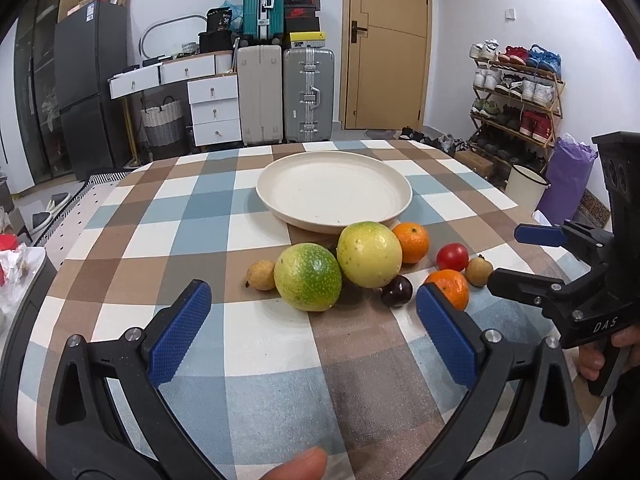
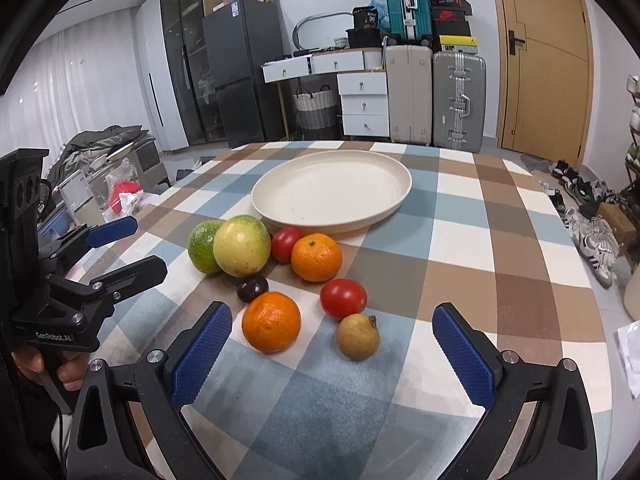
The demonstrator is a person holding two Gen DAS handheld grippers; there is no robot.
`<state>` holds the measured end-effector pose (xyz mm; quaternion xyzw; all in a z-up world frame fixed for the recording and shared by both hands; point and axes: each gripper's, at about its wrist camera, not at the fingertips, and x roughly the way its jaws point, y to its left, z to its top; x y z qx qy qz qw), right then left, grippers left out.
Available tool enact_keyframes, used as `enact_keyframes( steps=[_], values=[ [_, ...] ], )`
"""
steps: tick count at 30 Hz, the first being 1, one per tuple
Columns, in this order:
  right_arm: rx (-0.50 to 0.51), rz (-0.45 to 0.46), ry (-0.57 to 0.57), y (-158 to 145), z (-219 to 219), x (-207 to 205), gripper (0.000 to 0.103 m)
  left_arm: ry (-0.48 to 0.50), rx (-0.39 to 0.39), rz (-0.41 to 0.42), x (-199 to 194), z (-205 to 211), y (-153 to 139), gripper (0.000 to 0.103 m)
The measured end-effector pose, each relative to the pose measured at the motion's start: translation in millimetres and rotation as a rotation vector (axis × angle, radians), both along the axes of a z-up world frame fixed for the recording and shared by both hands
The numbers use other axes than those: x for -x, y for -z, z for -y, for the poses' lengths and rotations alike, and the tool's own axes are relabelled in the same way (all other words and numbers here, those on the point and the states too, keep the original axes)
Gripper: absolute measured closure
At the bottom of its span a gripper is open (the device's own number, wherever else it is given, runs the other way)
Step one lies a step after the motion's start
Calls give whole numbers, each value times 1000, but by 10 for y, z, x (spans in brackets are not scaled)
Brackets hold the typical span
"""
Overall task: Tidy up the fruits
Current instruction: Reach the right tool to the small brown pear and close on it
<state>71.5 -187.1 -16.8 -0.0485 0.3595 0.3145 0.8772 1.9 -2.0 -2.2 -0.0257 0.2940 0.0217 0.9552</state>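
Observation:
A cream plate [image 1: 334, 190] [image 2: 332, 188] sits mid-table with nothing on it. In front of it lie a green fruit [image 1: 308, 277] [image 2: 202, 245], a yellow fruit [image 1: 369, 254] [image 2: 241, 245], two oranges [image 1: 411, 241] [image 1: 450, 287] [image 2: 316, 257] [image 2: 271, 321], two red tomatoes [image 2: 343, 298] [image 2: 286, 242], a dark plum [image 1: 396, 291] [image 2: 252, 287] and two small tan fruits [image 1: 261, 275] [image 2: 357, 336]. My left gripper [image 1: 314, 300] is open and empty just before the green fruit. My right gripper [image 2: 332, 320] is open and empty, near an orange and a tan fruit.
The checked tablecloth [image 1: 200, 208] covers the table. Suitcases [image 1: 308, 92], white drawers [image 1: 214, 108] and a door stand behind. A shoe rack [image 1: 516, 92] is at the right. Clutter lies beyond the table's left edge [image 2: 120, 196].

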Motion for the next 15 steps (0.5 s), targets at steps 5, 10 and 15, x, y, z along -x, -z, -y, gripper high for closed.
enact_keyframes(
  steps=[5, 10, 15],
  values=[
    [22, -35, 35, 45, 111, -71, 0, 27, 50, -41, -47, 21, 45, 1],
    [66, -81, 56, 102, 174, -148, 2, 35, 62, -97, -164, 142, 117, 1],
    [100, -124, 40, 188, 167, -196, 19, 93, 87, -113, -238, 267, 118, 5]
  ],
)
